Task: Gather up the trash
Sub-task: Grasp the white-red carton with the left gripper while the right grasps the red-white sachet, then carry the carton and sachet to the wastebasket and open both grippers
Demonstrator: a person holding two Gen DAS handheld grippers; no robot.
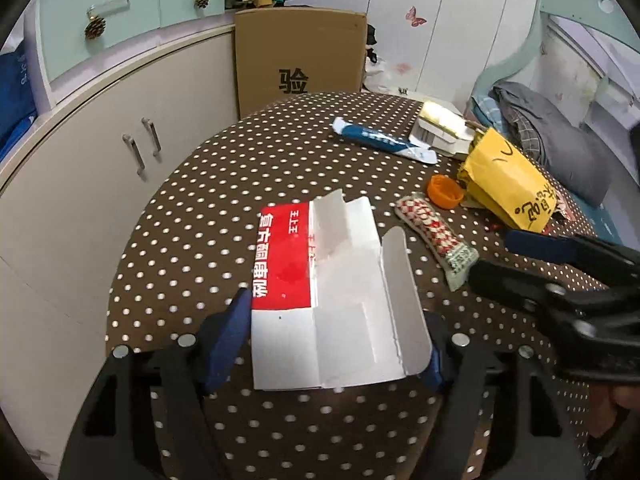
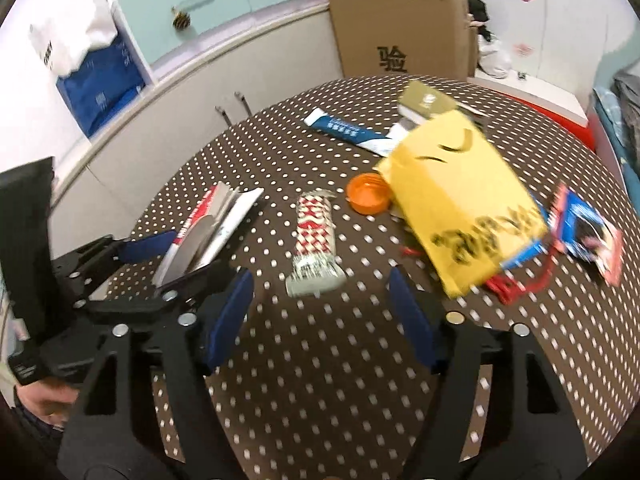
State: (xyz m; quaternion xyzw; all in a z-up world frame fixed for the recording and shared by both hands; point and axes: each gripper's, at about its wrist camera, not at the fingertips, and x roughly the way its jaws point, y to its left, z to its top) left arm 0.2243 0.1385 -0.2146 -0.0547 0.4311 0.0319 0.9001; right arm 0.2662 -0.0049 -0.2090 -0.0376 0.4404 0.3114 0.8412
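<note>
**Cardboard first: trash pickup barely begun**

Red-and-white cardboard, a flattened carton (image 1: 320, 292), fills the middle of the left wrist view. The left gripper (image 1: 334, 344) has its blue pads on either side of the carton's near end, at about 6 o'clock; the jaws look closed in on the carton's edges, though whether it is lifted off the cloth I cannot tell. At 3 o'clock the right gripper (image 1: 532, 264) reaches in, its jaws parted and nothing between them. Just beyond its tip lies a crumpled red-and-white patterned wrapper (image 1: 436, 236). At 1 to 2 o'clock sit an orange plastic cap (image 1: 444, 192), a yellow paper bag with black writing (image 1: 508, 176), a blue-and-white sachet (image 1: 384, 140) and a pale opened box (image 1: 440, 128).

In the right wrist view, the right gripper (image 2: 320, 312) is wide open and empty, aimed at the patterned wrapper at 12 o'clock. The carton, held edge-on in the left gripper, is at 9 o'clock. A blue-and-red torn packet (image 2: 588, 236) lies at 3 o'clock beside the yellow bag.

Judging by this, nearly all the litter is left to gather; no bin is in view.

The surface is a round table under a brown white-dotted cloth (image 1: 200, 208). Behind it stand cream cupboards (image 1: 100, 160), a brown cardboard box (image 1: 300, 56) and, at the right, a bed (image 1: 560, 136).
</note>
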